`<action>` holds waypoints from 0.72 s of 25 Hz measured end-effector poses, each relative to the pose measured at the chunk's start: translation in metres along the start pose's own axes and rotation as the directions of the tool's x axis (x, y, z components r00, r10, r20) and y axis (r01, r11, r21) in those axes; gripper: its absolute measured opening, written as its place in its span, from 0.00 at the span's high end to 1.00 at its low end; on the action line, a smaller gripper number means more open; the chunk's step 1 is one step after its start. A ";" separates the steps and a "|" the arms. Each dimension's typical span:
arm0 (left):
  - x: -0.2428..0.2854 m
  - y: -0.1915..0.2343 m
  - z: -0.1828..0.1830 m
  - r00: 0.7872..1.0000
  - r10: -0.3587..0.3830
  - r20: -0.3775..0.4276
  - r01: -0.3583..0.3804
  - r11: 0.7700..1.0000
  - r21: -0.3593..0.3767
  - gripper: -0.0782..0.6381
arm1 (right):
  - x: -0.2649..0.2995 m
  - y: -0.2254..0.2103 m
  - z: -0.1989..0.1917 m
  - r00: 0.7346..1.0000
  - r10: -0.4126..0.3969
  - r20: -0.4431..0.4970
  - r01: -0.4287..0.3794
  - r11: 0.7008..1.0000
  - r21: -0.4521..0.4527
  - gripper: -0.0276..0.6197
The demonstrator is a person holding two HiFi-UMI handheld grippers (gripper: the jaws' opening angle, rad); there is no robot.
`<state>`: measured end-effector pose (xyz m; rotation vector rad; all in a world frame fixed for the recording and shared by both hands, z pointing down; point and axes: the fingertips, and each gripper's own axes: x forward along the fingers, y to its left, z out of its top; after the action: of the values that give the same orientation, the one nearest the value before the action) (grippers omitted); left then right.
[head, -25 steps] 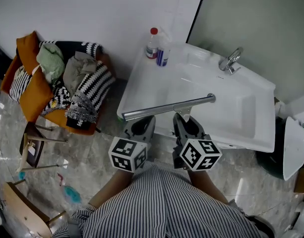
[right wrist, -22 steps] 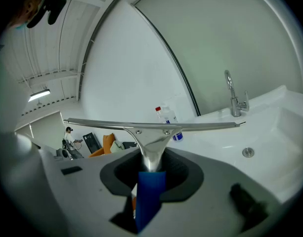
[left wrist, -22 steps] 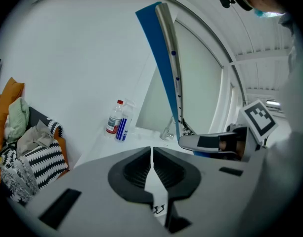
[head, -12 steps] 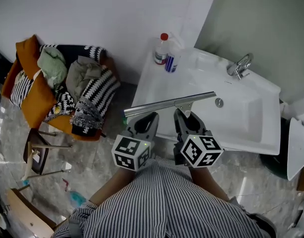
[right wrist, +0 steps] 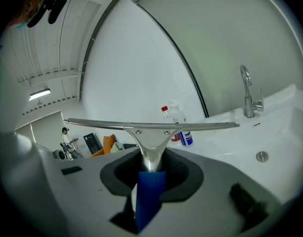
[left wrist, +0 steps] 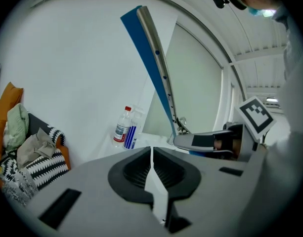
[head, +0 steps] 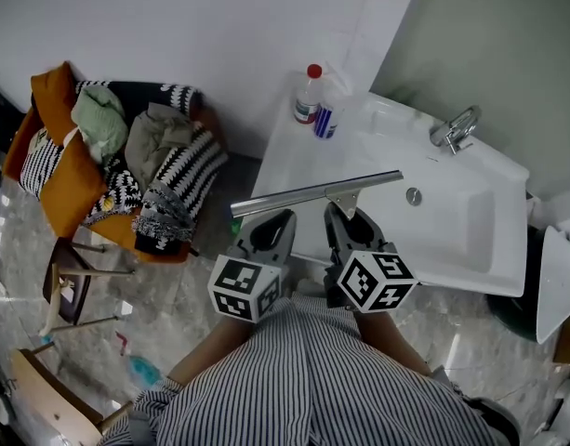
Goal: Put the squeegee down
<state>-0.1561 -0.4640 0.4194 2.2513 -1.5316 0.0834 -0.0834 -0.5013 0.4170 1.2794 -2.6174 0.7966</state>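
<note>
Above the sink (head: 294, 147), the right gripper (head: 348, 221) clamps the stiff, probably top-heavy squeegee (head: 303, 193) by its blue handle (right wrist: 149, 191).

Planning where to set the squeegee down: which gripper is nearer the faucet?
Right. The right gripper, holding the squeegee, is at the sink's front edge, with the faucet diagonally beyond it. The left gripper sits further left, by the sink's front corner.
</note>
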 end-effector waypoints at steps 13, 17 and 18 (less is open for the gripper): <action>0.019 -0.008 0.002 0.999 0.052 -0.004 -0.053 0.998 -0.044 0.86 | 0.009 -0.020 0.010 0.997 0.043 -0.058 -0.044 0.999 -0.023 0.81; 0.021 -0.004 -0.001 0.998 0.061 -0.013 -0.062 0.997 -0.055 0.86 | 0.014 -0.020 0.009 0.995 0.055 -0.083 -0.058 0.997 -0.042 0.81; 0.023 -0.003 -0.001 0.998 0.062 -0.018 -0.063 0.997 -0.054 0.86 | 0.016 -0.020 0.007 0.994 0.059 -0.092 -0.064 0.997 -0.049 0.81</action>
<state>-0.1446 -0.4826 0.4262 2.1553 -1.5767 0.0771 -0.0774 -0.5262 0.4242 1.1271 -2.5987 0.7719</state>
